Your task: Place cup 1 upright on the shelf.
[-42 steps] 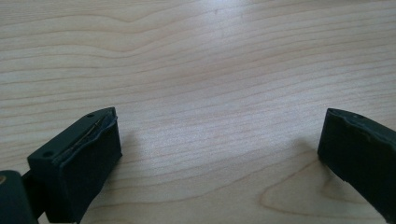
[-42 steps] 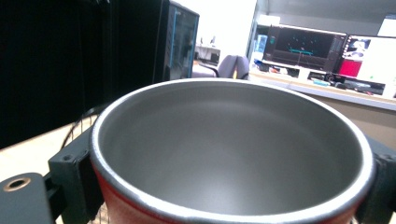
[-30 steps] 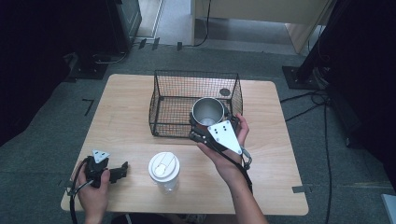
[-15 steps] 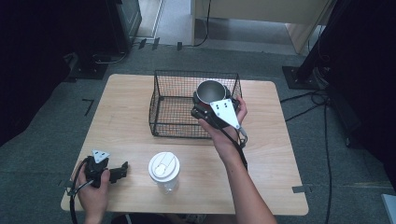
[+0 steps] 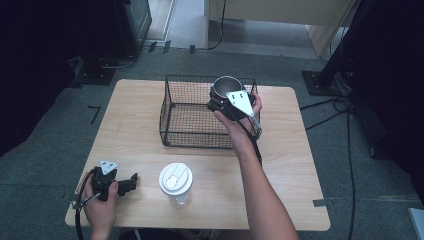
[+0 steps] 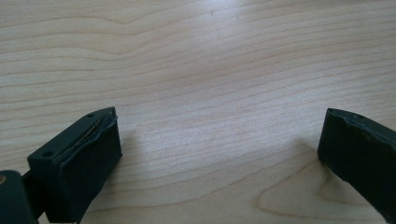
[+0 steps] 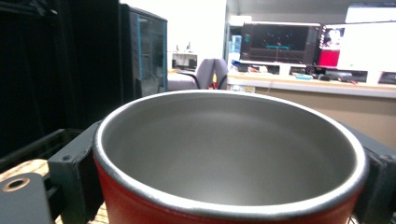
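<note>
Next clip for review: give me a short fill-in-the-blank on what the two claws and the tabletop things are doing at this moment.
1. The right claw is shut on a red metal cup with a grey inside, holding it above the black wire ____.
2. The left claw rests on the wooden table with its jaws ____.
3. The clear plastic cup near the table's front edge has a ____ lid.

Missing words: basket; open; white
</note>
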Motion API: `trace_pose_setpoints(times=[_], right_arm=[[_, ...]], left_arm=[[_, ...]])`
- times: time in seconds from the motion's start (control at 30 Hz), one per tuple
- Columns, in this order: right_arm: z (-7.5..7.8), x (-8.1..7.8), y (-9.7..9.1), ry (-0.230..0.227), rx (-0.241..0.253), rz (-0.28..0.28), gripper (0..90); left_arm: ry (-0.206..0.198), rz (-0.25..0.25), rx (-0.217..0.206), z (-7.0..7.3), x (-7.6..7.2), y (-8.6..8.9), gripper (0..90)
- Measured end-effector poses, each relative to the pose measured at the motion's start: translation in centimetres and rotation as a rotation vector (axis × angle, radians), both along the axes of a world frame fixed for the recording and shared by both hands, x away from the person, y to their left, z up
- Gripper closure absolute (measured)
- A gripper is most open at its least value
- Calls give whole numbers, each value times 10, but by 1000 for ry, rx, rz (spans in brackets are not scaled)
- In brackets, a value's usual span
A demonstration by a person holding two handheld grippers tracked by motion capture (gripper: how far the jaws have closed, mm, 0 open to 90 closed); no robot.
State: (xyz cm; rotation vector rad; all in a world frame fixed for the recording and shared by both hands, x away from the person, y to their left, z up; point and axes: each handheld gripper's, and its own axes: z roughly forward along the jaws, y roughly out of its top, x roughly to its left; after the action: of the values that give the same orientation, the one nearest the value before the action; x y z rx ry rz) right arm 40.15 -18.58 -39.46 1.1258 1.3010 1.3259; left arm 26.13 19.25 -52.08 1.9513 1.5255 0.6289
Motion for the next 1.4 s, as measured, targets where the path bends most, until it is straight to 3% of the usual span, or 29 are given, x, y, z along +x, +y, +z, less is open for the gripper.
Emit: trace_pose_setpoints(times=[0.23, 0.33, 0.67, 0.87, 1.13, 1.4], right_arm=[[-15, 24, -5, 57, 12, -50, 67], [-22, 30, -6, 79, -9, -60, 67], [-41, 43, -1, 188, 5, -51, 65], [-52, 49, 1, 240, -20, -58, 64], [-55, 52, 0, 291, -31, -51, 62], [-54, 52, -1, 346, -4, -45, 59]], left_arm=[[-1, 1, -1, 0, 0, 0, 0], [0, 0, 0, 0, 0, 0, 0], [1, -1, 0, 0, 0, 0, 0], [0, 0, 0, 0, 0, 0, 0], [1, 0, 1, 0, 0, 0, 0], [1, -1, 1, 0, 0, 0, 0]])
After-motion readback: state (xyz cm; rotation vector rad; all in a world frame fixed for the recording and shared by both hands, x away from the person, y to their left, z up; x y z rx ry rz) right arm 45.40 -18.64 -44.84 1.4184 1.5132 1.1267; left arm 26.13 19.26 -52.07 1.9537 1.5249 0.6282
